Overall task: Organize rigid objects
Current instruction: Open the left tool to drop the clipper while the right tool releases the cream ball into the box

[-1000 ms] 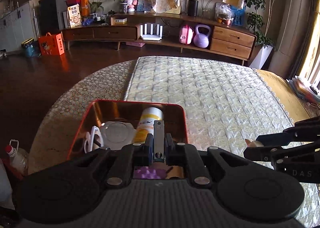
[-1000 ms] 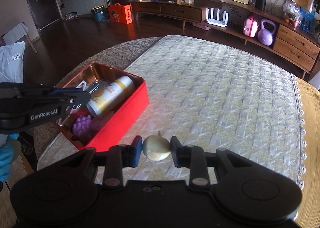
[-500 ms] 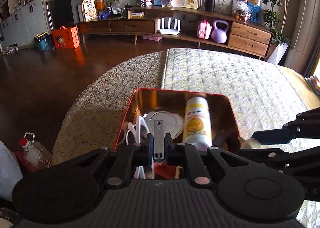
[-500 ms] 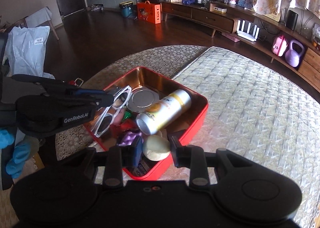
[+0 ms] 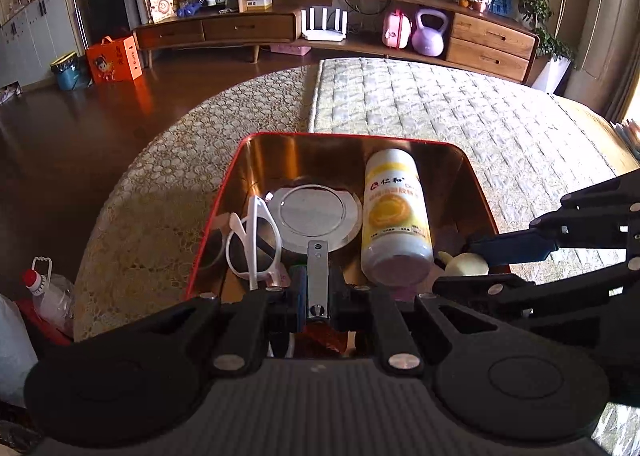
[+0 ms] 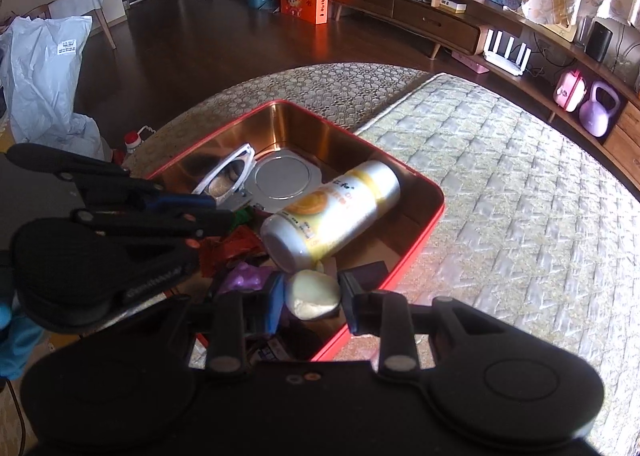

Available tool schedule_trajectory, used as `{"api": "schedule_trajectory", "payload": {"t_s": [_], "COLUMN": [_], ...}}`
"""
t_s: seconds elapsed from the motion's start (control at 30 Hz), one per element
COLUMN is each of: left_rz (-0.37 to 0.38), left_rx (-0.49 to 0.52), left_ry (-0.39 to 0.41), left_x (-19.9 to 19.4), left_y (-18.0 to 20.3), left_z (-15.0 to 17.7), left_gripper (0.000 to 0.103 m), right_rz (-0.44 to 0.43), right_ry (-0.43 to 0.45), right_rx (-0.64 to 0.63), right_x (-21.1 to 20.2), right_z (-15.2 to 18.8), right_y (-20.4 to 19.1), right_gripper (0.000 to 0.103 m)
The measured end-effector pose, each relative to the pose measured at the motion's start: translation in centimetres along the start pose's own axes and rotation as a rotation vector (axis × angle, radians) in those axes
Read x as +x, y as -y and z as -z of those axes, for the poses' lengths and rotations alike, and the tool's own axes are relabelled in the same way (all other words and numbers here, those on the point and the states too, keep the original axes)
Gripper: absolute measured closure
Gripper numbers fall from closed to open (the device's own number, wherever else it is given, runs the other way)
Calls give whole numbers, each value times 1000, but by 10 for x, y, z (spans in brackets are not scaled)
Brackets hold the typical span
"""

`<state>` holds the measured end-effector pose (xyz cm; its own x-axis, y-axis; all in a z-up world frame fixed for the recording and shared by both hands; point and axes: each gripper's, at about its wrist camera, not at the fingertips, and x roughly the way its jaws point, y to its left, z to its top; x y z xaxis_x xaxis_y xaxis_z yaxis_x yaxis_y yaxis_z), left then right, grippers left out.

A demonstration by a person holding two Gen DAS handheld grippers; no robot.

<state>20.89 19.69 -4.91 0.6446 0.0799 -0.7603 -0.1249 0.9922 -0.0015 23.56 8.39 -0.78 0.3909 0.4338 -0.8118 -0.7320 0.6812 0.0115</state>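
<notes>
- We are packing loose items into an open red tin [image 6: 416, 244] that sits on a quilted table cover [image 6: 520, 192].
- Our right gripper [image 6: 311, 298] has its jaws closed on a pale, onion-shaped object [image 6: 314, 294], which hangs over the tin's near corner, just beside the base of a yellow-and-white bottle [image 6: 332, 212] lying on its side.
- Our left gripper [image 5: 318, 288] has its jaws nearly together, pinching a slim metal tool [image 5: 317, 276] that looks like a nail clipper, over the near part of the tin.
- Under it lie white-framed sunglasses [image 5: 252, 240] and a round silver lid [image 5: 314, 216].
- To finish well, we judge that each gripper should sink closer to the tin floor before letting go, so nothing bounces out.
- The bare floor to the right of the bottle looks the safest landing for the round piece, which may roll.
- The two grippers are close together; releasing one at a time should avoid a knock.
</notes>
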Motion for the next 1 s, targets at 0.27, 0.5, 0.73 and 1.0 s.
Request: {"api": "schedule_trajectory", "payload": {"t_s": [0.27, 0.5, 0.73, 1.0], "left_rz": [16, 23, 24, -7], "left_rx": [-22, -61, -77, -71], "left_ry": [-26, -34, -5, 102], "left_x": [9, 7, -8, -47], "left_y": [-2, -5, -8, -7], "left_z": [0, 1, 4, 11], "left_gripper": [92, 92, 86, 31], "right_rz": [-11, -35, -74, -104], "right_ry": [2, 22, 69, 144], "right_rx": [12, 34, 47, 47], "right_x": [4, -6, -24, -56], "right_z": [0, 3, 11, 21], "right_y": [2, 6, 7, 8], "right_gripper": [73, 67, 53, 36]}}
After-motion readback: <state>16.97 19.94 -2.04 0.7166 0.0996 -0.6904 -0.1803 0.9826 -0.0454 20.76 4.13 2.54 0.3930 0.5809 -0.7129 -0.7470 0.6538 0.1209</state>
